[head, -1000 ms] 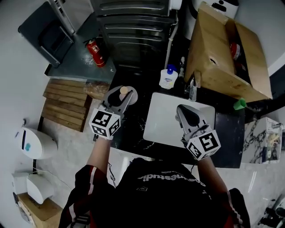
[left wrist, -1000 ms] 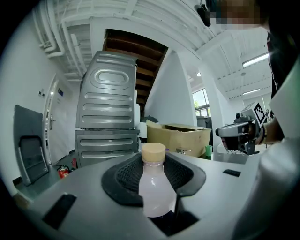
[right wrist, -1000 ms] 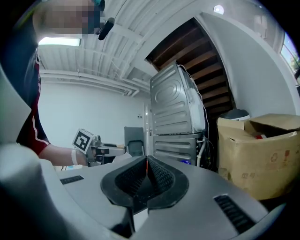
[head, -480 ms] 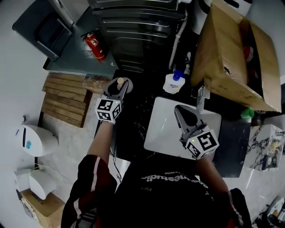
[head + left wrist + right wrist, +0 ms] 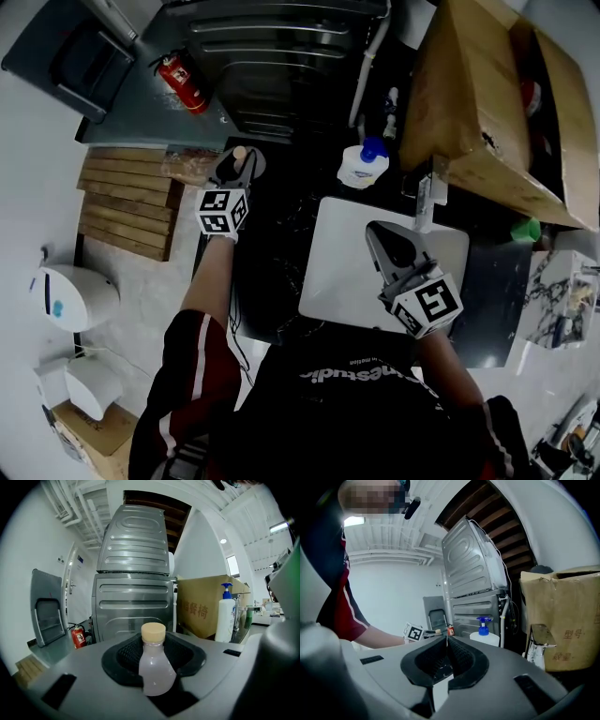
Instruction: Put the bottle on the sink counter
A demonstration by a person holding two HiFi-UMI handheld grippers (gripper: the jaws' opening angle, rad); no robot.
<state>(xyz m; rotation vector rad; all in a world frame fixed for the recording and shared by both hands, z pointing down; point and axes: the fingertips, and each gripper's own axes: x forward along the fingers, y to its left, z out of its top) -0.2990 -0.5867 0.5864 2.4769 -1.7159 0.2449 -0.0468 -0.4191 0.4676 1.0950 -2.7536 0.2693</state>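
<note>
A small bottle [image 5: 154, 670] of pale cloudy liquid with a tan cap [image 5: 240, 153] stands upright between the jaws of my left gripper [image 5: 154, 644], which is shut on it. In the head view my left gripper [image 5: 232, 178] is stretched out over the far left end of the black sink counter [image 5: 272, 248]. Over the white sink basin [image 5: 342, 277] my right gripper [image 5: 384, 236] has its jaws closed together on nothing. In the right gripper view the right gripper [image 5: 446, 644] points towards the left one.
A white pump bottle [image 5: 361, 164] and a faucet [image 5: 424, 202] stand behind the basin. A big cardboard box [image 5: 469, 84] fills the back right; a green cup [image 5: 527, 228] sits beside it. A steel machine [image 5: 272, 56], a fire extinguisher [image 5: 178, 80] and a wooden pallet [image 5: 127, 202] lie beyond the counter's left.
My left gripper has carried the bottle farther away and to the left, with the arm stretching out. The right gripper has stayed over the basin.
</note>
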